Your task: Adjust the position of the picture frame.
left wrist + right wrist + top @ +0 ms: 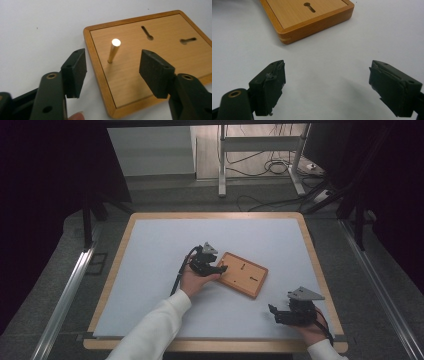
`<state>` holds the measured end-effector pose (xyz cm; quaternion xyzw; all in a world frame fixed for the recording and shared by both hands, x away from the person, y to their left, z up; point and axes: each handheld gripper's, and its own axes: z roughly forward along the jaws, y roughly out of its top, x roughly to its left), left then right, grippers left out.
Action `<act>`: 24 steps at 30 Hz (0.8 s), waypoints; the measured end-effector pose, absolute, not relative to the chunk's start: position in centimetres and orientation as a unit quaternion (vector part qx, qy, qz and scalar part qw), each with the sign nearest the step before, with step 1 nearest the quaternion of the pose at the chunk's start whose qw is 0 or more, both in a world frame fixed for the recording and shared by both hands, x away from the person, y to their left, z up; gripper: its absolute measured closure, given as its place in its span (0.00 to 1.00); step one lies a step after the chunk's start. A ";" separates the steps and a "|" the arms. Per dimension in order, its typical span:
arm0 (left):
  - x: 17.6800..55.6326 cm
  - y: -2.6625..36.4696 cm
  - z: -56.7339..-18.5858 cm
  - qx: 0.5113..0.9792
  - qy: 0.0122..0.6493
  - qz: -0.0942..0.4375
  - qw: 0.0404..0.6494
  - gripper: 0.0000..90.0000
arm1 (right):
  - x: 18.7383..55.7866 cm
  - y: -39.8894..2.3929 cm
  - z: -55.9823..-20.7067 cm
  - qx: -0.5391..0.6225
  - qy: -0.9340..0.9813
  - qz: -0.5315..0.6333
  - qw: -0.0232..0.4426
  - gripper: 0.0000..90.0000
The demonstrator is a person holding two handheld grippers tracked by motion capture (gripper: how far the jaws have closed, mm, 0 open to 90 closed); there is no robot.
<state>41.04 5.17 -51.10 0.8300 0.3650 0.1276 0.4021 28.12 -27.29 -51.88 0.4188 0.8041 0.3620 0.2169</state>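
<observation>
- The wooden board (243,274) lies flat right of the tabletop's (150,270) middle; a brass peg (114,51) stands upright near its left edge.
- The left tongs (113,72) gape around the peg without touching.
- The right tongs (273,311) rest open, empty, near the front right corner.
- In the right gripper view the board is cut off.

A honey-orange wooden board (160,75) with a darker rim and two dark keyhole slots (147,33) carries a shiny brass peg (113,51). It lies on a pale grey-white mat (160,270), tan-edged. Both grippers are black.
</observation>
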 end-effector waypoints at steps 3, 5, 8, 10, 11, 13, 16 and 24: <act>41.4 4.8 -51.5 0.828 0.369 0.126 0.402 0.48 | 28.1 -27.3 -51.9 0.419 0.804 0.361 0.217 0.16; 41.6 4.6 -51.7 0.829 0.368 0.126 0.402 0.50 | 28.2 -27.3 -51.9 0.421 0.804 0.360 0.217 0.16; 41.8 4.5 -52.1 0.826 0.370 0.125 0.406 0.56 | 28.2 -27.4 -52.0 0.423 0.804 0.357 0.216 0.16; 41.9 4.4 -52.2 0.825 0.370 0.131 0.408 0.60 | 28.2 -27.4 -52.0 0.425 0.804 0.355 0.216 0.16; 41.9 4.4 -52.2 0.824 0.369 0.135 0.407 0.62 | 28.2 -27.4 -52.0 0.426 0.804 0.354 0.216 0.16; 42.0 4.3 -52.2 0.825 0.366 0.143 0.407 0.66 | 28.3 -27.5 -52.0 0.427 0.804 0.353 0.217 0.16; 42.0 4.3 -52.2 0.827 0.363 0.144 0.404 0.73 | 28.2 -27.5 -52.0 0.428 0.803 0.353 0.218 0.16; 42.0 3.3 -52.1 0.833 0.351 0.152 0.400 0.88 | 28.3 -27.5 -52.1 0.428 0.804 0.351 0.219 0.16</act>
